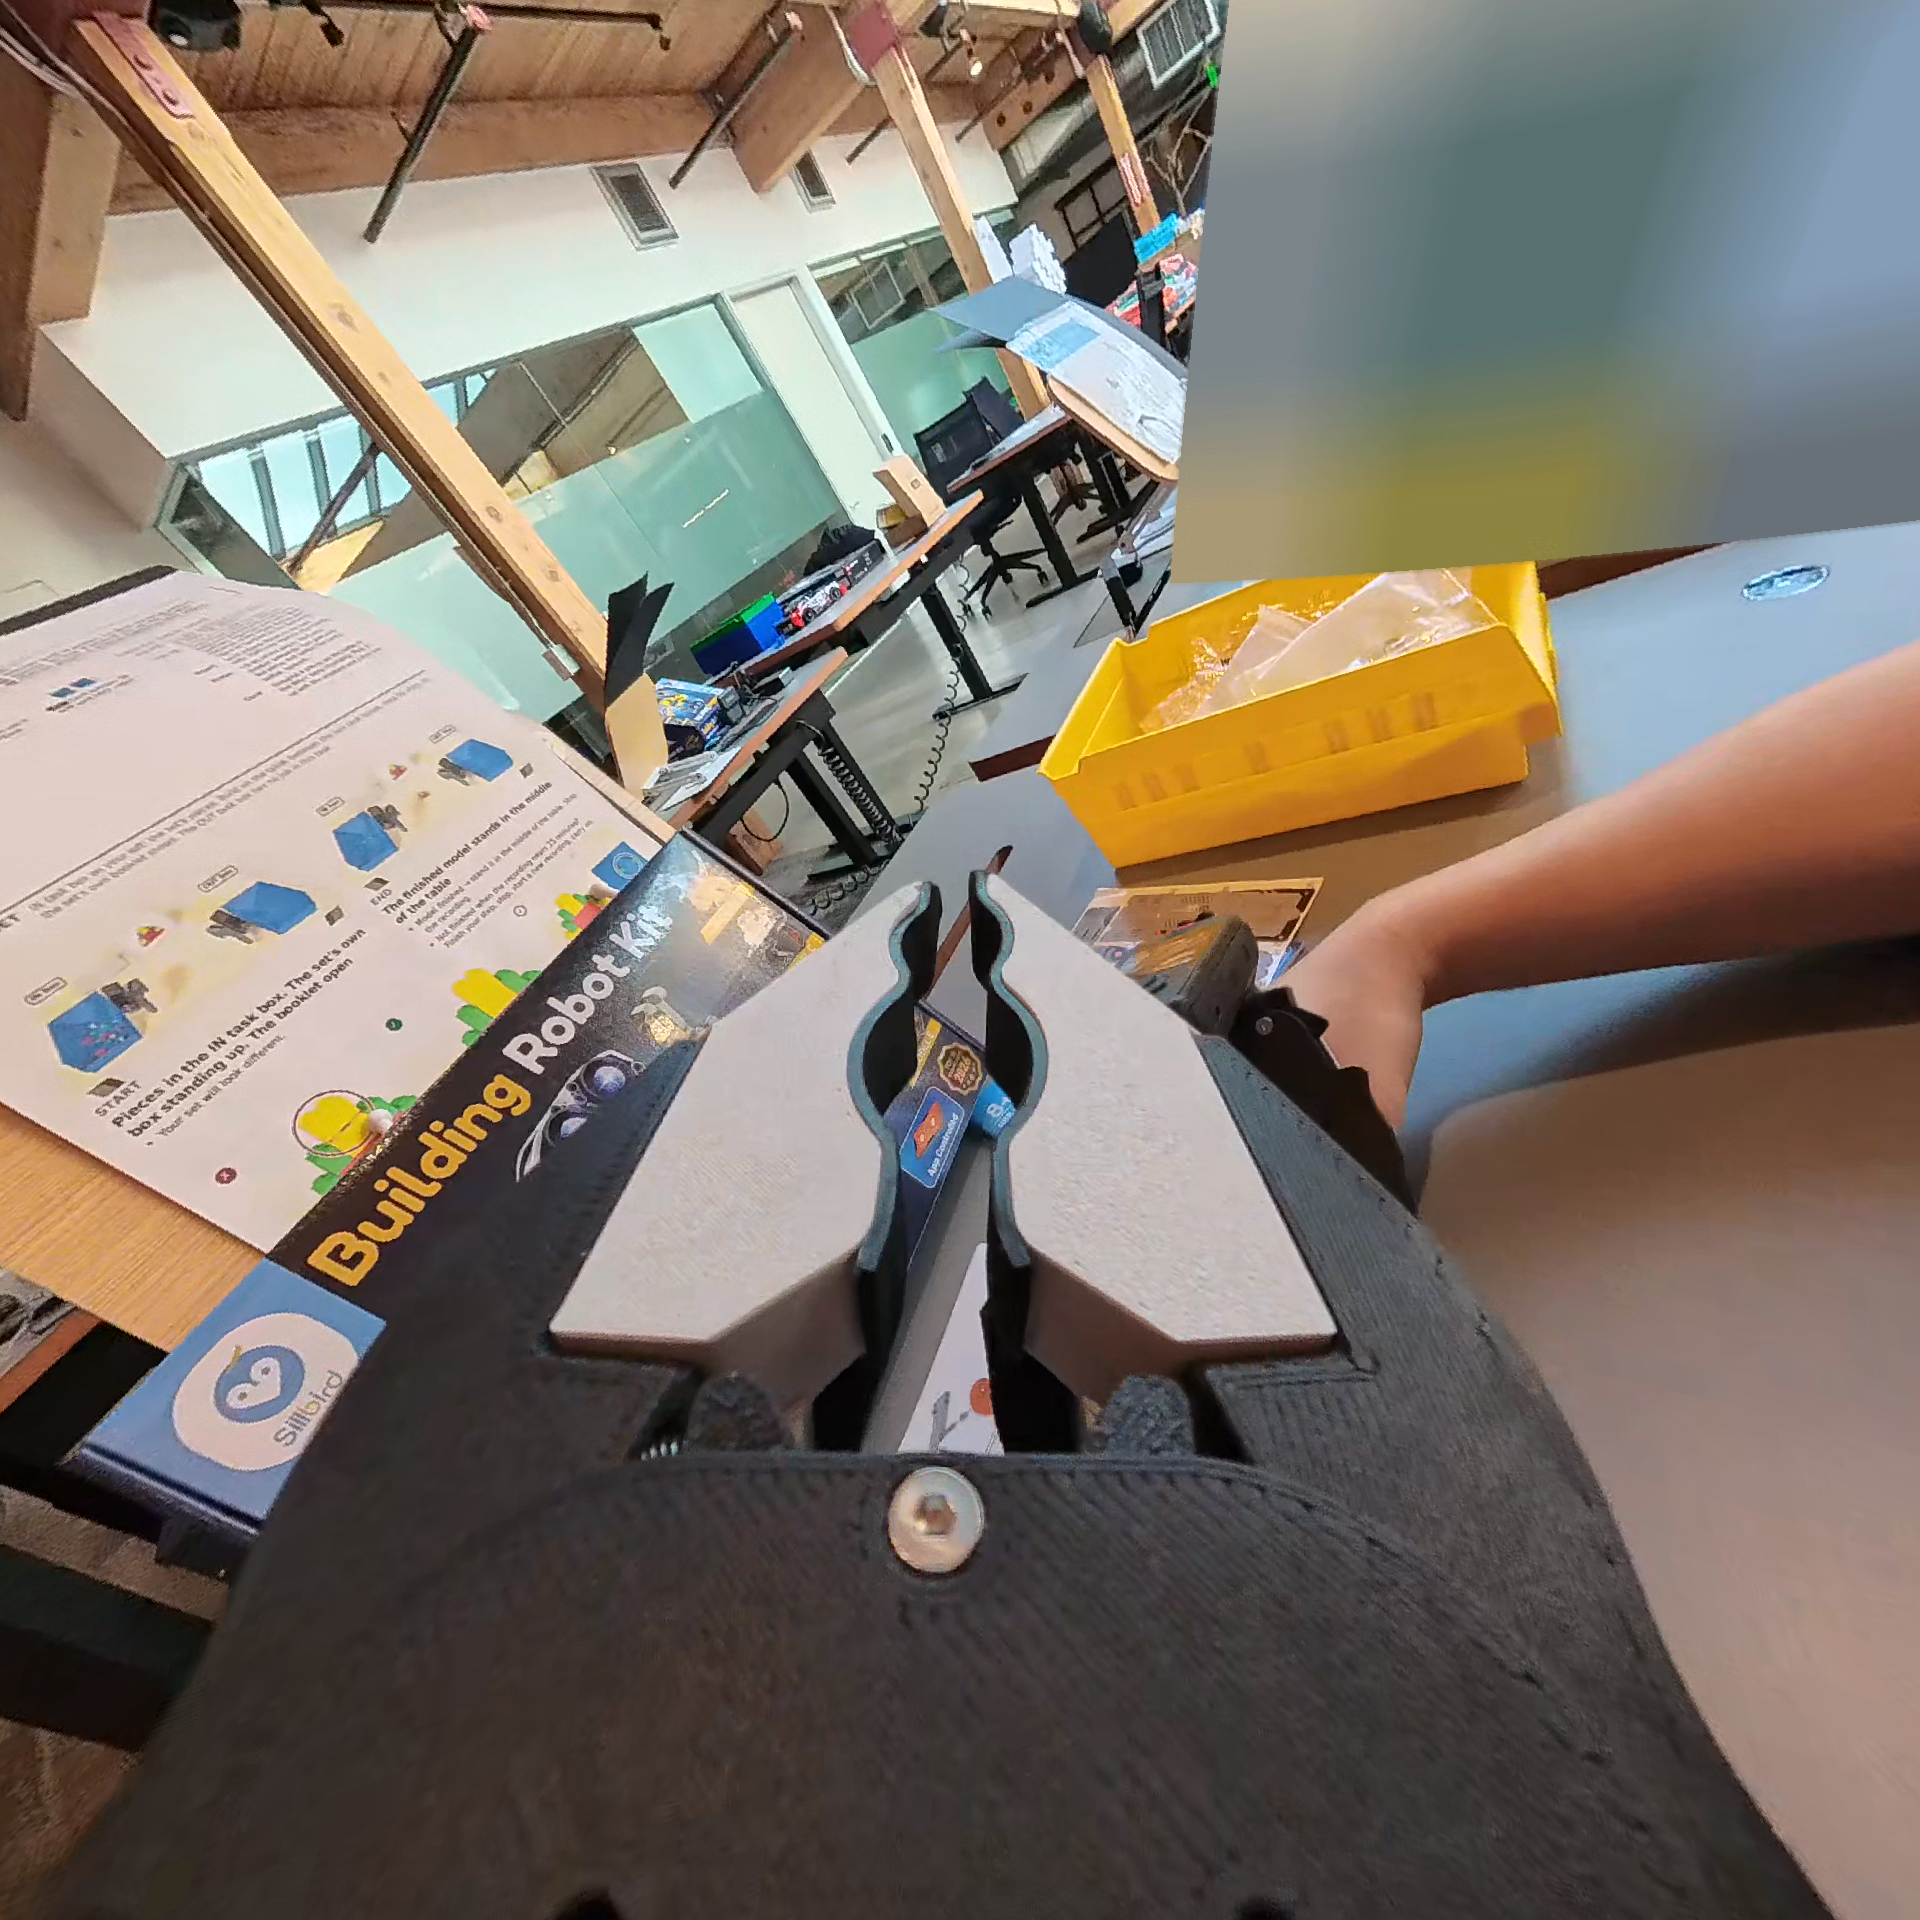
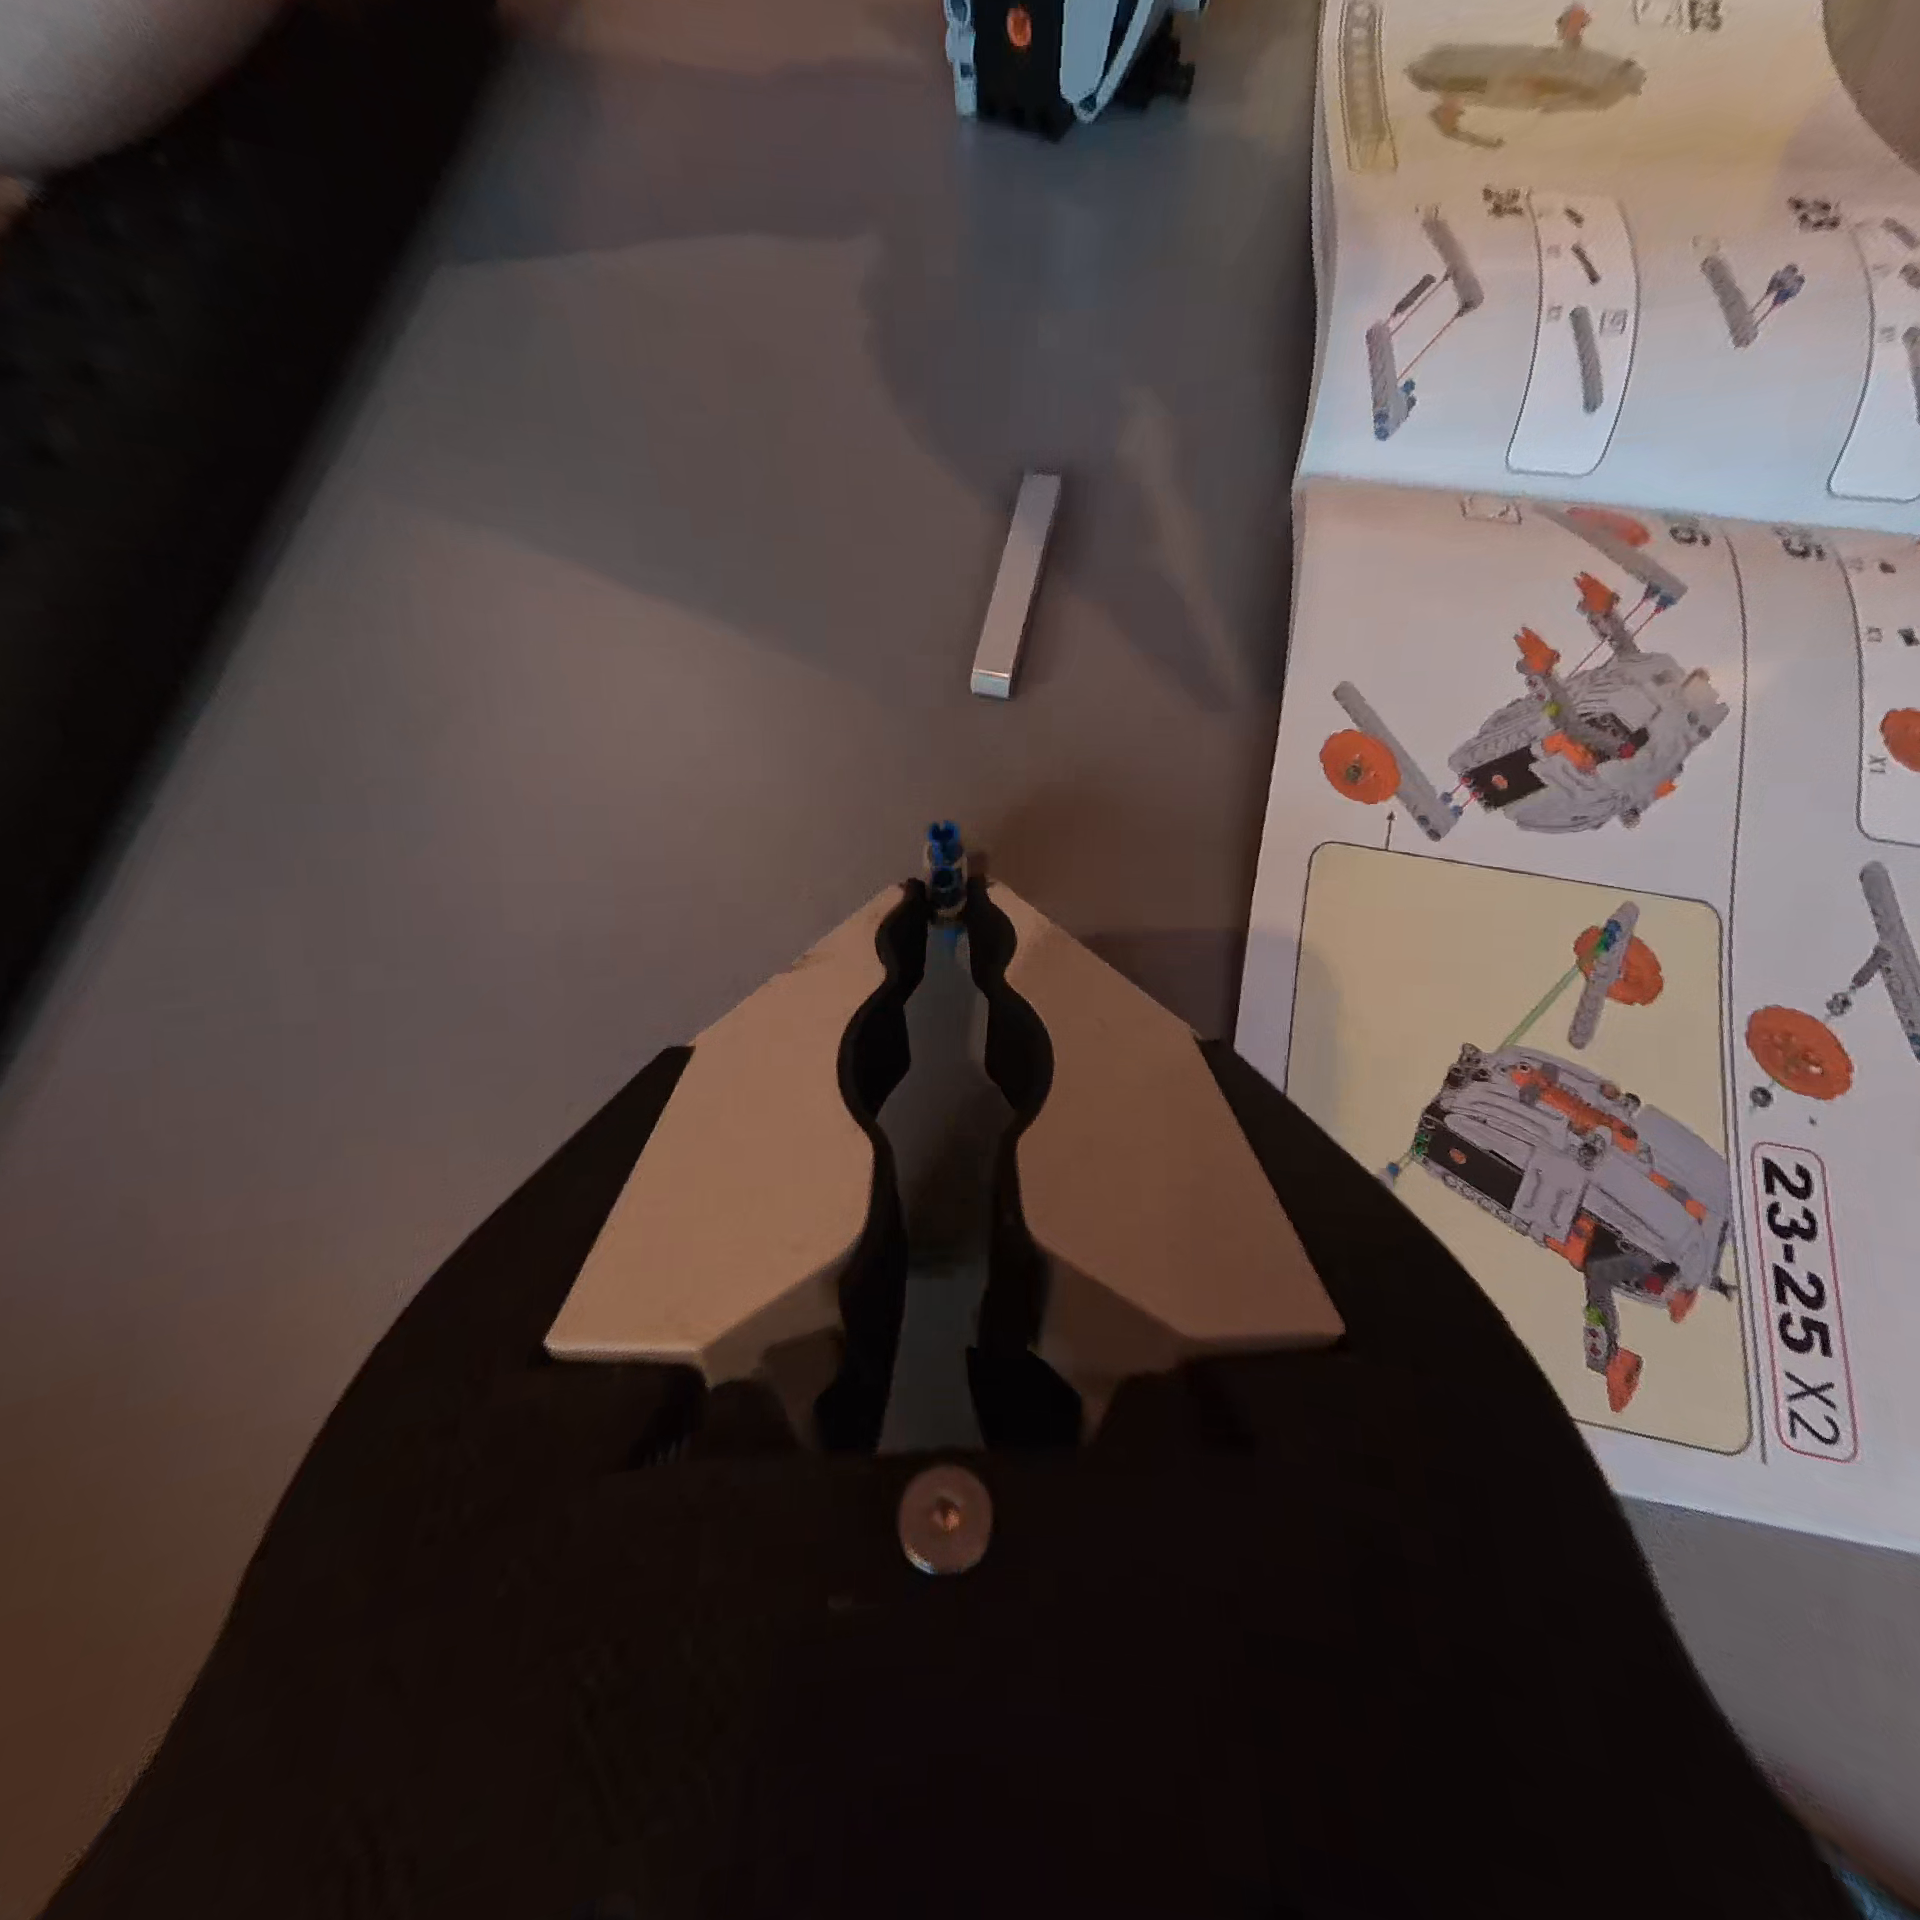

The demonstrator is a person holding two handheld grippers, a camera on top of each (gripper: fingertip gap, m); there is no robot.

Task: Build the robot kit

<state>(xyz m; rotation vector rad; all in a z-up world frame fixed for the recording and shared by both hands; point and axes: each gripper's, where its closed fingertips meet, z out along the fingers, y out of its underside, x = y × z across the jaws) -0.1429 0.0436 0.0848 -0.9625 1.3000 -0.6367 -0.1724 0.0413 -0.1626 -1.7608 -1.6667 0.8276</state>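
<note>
Grey, rough-textured fingers of the left hand-held gripper (image 1: 956, 894) stand close together in the left wrist view, only a thin slit between their tips and nothing caught there; it is clenched on air. Under and to its left lies a dark kit box (image 1: 499, 1091) with blue ends, resting on a printed instruction sheet (image 1: 208, 831). Ahead and to the right sits a yellow bin (image 1: 1299, 748) with clear plastic bags inside, on the dark surface (image 1: 1714, 644). A person's forearm (image 1: 1662, 831) reaches in from the right, its hand on the other gripper's black body.

In the right wrist view, the right hand-held gripper (image 2: 945, 888) is clenched on a small blue pin piece (image 2: 943, 862), which pokes out past the tips. Ahead on the grey surface (image 2: 623, 727) lies a flat grey beam (image 2: 1018, 587), well apart. To the right an open instruction booklet (image 2: 1558, 831) lies flat. Far ahead stands a black-and-white model (image 2: 1070, 62), partly cut off.
</note>
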